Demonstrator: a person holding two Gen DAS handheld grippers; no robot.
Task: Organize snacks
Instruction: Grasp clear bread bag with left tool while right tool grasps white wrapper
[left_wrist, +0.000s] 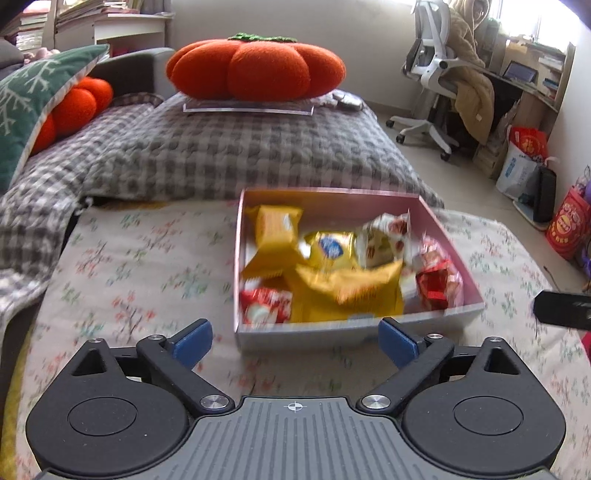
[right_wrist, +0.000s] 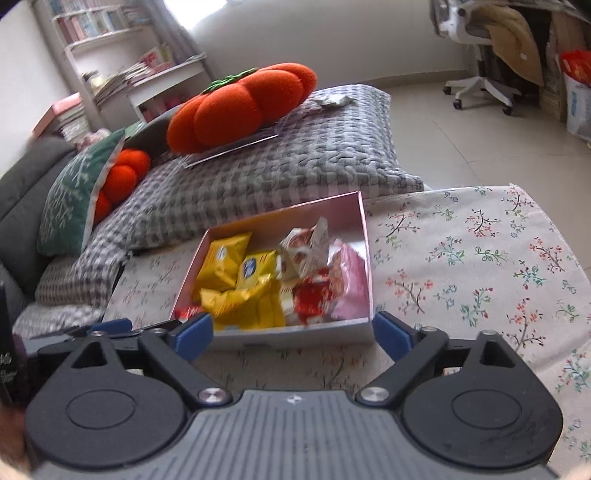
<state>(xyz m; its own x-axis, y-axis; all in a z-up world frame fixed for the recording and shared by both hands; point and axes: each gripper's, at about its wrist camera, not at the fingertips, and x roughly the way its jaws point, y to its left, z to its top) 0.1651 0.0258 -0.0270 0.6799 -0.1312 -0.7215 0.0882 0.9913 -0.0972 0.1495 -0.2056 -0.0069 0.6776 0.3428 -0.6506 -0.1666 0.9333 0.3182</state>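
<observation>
Both the left gripper (left_wrist: 294, 341) and right gripper (right_wrist: 293, 334) gape empty before the shallow pink cardboard box (left_wrist: 424, 206) of light, crinkly, slippery foil snack packets (left_wrist: 347, 284), best pinched at crimped edges.

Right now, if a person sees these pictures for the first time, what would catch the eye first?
Probably the big orange pumpkin cushion, lying on the grey checked blanket at the back. Next comes the pink box on the floral cloth, full of yellow snack packets and red-and-white ones. In front, the left gripper and the right gripper stand open and hold nothing.
</observation>
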